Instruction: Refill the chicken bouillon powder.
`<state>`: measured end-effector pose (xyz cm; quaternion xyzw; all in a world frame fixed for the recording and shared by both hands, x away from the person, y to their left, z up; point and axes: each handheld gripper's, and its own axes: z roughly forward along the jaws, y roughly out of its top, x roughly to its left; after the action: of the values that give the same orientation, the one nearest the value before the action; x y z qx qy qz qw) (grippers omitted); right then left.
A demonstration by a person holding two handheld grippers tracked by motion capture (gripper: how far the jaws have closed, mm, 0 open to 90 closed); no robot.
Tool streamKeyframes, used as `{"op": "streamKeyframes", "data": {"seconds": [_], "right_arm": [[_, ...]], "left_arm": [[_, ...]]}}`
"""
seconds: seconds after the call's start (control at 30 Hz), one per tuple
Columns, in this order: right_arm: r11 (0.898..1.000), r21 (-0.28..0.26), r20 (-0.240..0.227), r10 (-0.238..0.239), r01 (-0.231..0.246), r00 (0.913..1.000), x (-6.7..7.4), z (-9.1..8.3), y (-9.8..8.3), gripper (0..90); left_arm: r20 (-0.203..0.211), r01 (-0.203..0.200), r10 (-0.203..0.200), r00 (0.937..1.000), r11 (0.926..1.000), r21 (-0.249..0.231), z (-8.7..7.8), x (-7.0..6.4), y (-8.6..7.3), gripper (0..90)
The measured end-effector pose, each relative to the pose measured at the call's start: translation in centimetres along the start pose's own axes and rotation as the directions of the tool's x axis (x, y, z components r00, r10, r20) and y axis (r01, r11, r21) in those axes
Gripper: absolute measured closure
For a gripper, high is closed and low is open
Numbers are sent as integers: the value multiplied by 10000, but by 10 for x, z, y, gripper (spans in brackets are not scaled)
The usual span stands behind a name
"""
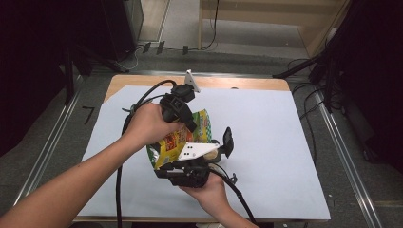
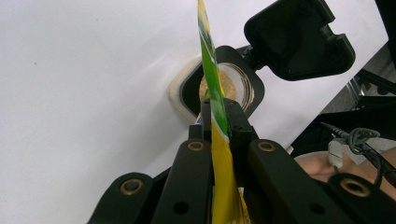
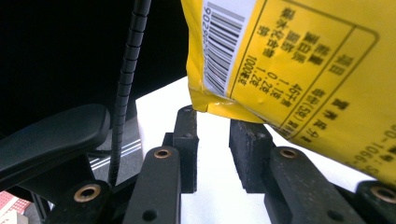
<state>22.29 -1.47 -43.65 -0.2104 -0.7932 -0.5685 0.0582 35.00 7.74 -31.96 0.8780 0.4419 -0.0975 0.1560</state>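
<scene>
Yellow-green snack bag [image 2: 219, 154]: your left gripper [image 2: 218, 116] has its jaws clamped on the bag's edge, holding it over an open jar [image 2: 233, 84]
Right gripper [image 3: 217, 135]: jaws apart, nothing pinched, bag corner just above them
Jar lid [image 2: 299, 37]: flipped up
Table cover [image 1: 266, 128]: white sheet

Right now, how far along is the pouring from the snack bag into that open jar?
Done: jar stands with its lid flipped open, some brown filling inside. In hand: left gripper pinches the bag above the jar; right gripper sits open beneath the bag's corner. Left: emptying the bag, closing the lid.
</scene>
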Motion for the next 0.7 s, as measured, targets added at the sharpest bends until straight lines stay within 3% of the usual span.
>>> {"op": "streamKeyframes", "data": {"seconds": [0.7], "right_arm": [[10000,-77,-25,2,-2,10000,0,-1,0,742]], "left_arm": [[-21,111,-111,9999,9998,172,-1,-1,1,900]]}}
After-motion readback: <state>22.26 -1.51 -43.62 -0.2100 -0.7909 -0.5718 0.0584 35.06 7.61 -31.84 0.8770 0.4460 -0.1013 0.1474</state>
